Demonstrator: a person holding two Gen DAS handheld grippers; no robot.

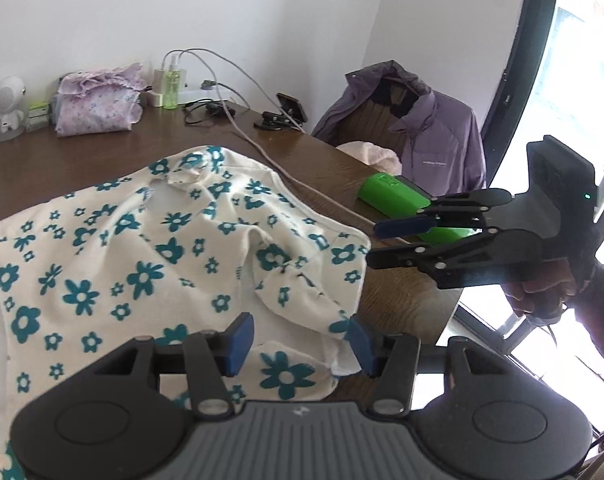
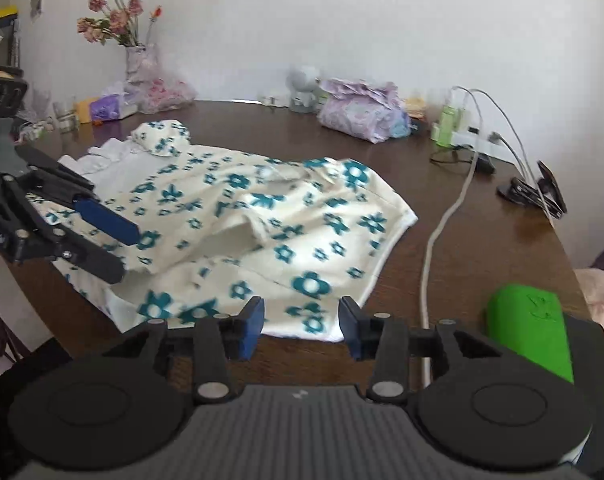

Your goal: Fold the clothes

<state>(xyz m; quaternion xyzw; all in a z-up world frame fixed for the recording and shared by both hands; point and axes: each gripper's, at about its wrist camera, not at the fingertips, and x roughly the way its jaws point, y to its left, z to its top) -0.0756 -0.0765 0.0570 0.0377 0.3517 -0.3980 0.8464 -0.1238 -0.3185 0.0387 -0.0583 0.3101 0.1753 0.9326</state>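
A white garment with teal flowers [image 1: 142, 248] [image 2: 262, 232] lies crumpled and partly folded over itself on the brown wooden table [image 1: 82, 160] [image 2: 482, 248]. In the left wrist view my left gripper [image 1: 300, 342] is open just above the garment's near right corner, with cloth showing between its blue pads. In the right wrist view it [image 2: 128, 256] reaches in from the left over the garment's left edge. My right gripper [image 2: 301, 326] is open and hovers over the garment's near hem, holding nothing. Seen from the left, it [image 1: 376, 244] sits just off the garment's right edge.
A green block [image 1: 398, 204] [image 2: 530, 332] lies near the table's right edge beside a grey cable [image 2: 442, 232]. A lilac bundle of clothes [image 1: 98, 104] [image 2: 362, 112], bottles, a clip stand [image 2: 538, 192] and a vase of flowers [image 2: 138, 60] stand at the back. A purple jacket [image 1: 434, 136] hangs on a chair.
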